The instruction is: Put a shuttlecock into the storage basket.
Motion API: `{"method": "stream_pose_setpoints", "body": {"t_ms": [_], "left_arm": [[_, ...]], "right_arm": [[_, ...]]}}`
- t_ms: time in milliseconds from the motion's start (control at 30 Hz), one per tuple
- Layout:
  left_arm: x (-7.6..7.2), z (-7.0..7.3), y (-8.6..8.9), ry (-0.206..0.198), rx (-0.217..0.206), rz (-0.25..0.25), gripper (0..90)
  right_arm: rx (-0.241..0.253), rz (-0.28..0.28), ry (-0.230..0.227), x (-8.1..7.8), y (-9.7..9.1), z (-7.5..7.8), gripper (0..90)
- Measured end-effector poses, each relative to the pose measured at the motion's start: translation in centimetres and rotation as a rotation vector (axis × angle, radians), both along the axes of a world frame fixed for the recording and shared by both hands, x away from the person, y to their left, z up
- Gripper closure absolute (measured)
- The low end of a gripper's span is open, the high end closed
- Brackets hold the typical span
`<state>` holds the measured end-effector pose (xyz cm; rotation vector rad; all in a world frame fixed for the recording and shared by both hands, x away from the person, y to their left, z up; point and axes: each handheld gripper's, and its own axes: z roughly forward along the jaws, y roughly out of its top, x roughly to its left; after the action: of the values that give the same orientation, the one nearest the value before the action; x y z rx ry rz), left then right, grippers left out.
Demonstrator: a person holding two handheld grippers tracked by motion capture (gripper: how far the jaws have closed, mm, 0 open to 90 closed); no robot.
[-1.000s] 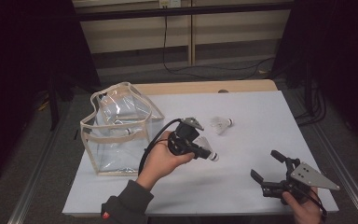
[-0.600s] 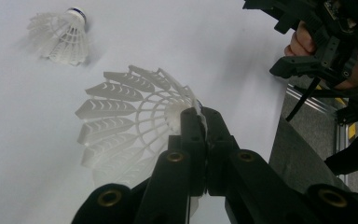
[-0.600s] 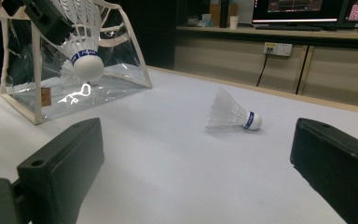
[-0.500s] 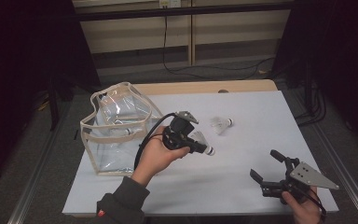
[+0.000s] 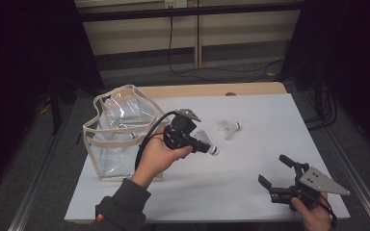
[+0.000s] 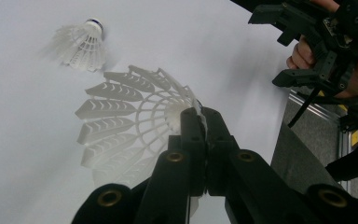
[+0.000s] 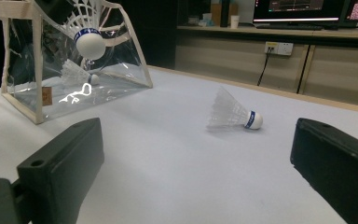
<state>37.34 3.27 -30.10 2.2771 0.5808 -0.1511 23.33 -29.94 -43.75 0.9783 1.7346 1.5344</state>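
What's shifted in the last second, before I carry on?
The left hand-held gripper, shut on a shuttlecock, rose off the table and drifted towards the clear bag. The right hand-held gripper, open, the second shuttlecock and the bag stayed put.

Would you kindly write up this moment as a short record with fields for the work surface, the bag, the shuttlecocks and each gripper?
surface: white table
bag: clear bag with beige trim, standing at the table's left side, one shuttlecock inside
held shuttlecock: white shuttlecock, clamped at its skirt edge, lifted off the table
loose shuttlecock: second shuttlecock lying on its side mid-table
left gripper: shut on the held shuttlecock, beside the bag
right gripper: open, holding nothing, near the table's front right corner
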Motion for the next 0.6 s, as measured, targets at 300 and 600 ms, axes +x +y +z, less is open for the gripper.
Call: {"method": "stream_pose_setpoints", "body": {"t_ms": [300,600], "left_arm": [[0.28,0.42,0.39,0.003,0.0,0.011,89.4],[0.44,0.88,0.5,-0.002,0.015,0.015,89.4]], "right_arm": [[-0.002,0.003,0.0,-0.02,0.02,0.0,2.4],[-0.001,0.002,-0.001,-0.03,-0.01,0.0,2.4]]}}
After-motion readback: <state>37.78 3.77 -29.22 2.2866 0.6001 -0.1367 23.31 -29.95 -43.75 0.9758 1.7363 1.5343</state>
